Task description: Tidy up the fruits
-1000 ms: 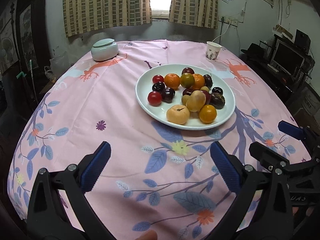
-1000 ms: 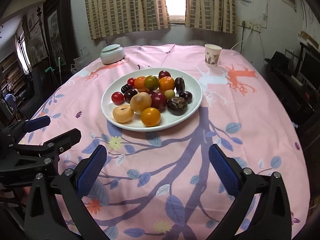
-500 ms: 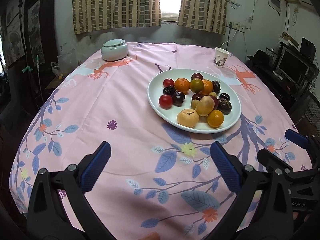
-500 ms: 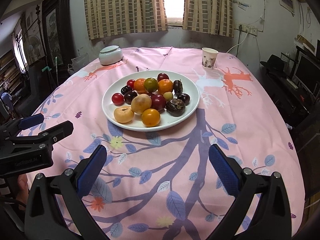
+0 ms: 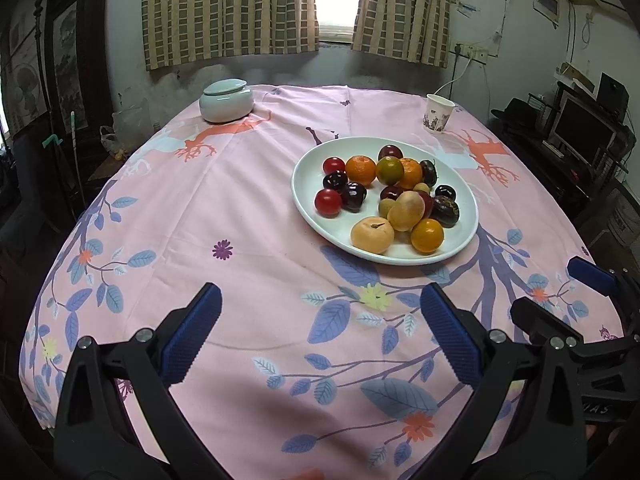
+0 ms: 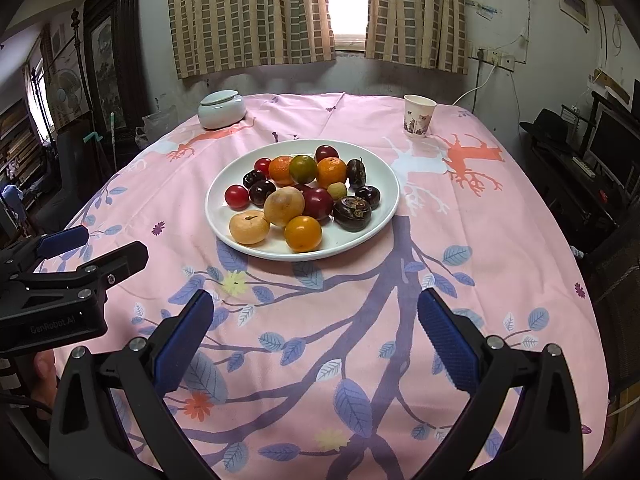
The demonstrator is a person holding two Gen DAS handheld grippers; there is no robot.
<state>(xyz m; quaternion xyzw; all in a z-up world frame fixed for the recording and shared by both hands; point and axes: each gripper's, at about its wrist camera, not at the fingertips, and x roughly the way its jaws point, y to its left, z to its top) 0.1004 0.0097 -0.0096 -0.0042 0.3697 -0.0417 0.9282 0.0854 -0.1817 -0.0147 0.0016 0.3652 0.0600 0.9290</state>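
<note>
- Grippers first: left gripper [image 5: 320,316] spread wide, empty, blue ribbed pads [image 5: 192,332] hanging over the near edge of the cloth; right gripper [image 6: 314,314] likewise wide apart and holding nothing. Both well short of the plate.
- Far left of table: pale celadon lidded jar [image 6: 221,109], squat and round, glazed, lid on. Contents hidden.
- Tablecloth [image 6: 440,240]: pink fabric printed with blue leaves, purple branches, orange deer shapes; lies smooth with faint creases.
- Centre: white plate [image 6: 382,216], shallow, round, glossy. All the fruit sits on it, clustered, mostly touching.
- Plate, left part: two small red tomatoes [image 6: 236,195], smooth and shiny; two dark cherries [image 6: 262,192] beside them; a flattened tan fruit [image 6: 249,227] at the near rim, dry calyx on top.
- Plate, middle: a yellow-brown oval fruit [image 6: 284,205] leaning on a dark red plum [image 6: 318,203]; a smooth orange citrus [image 6: 303,233] at the near rim; behind, two oranges [image 6: 331,171] flanking a green-orange citrus [image 6: 303,168]; a small pale green round fruit [image 6: 337,190].
- Plate, right part: rough dark brown water chestnuts [image 6: 352,208], knobbly and dull.
- Far right: paper cup [image 6: 418,115], white with floral print, upright, tapered; inside not visible.
</note>
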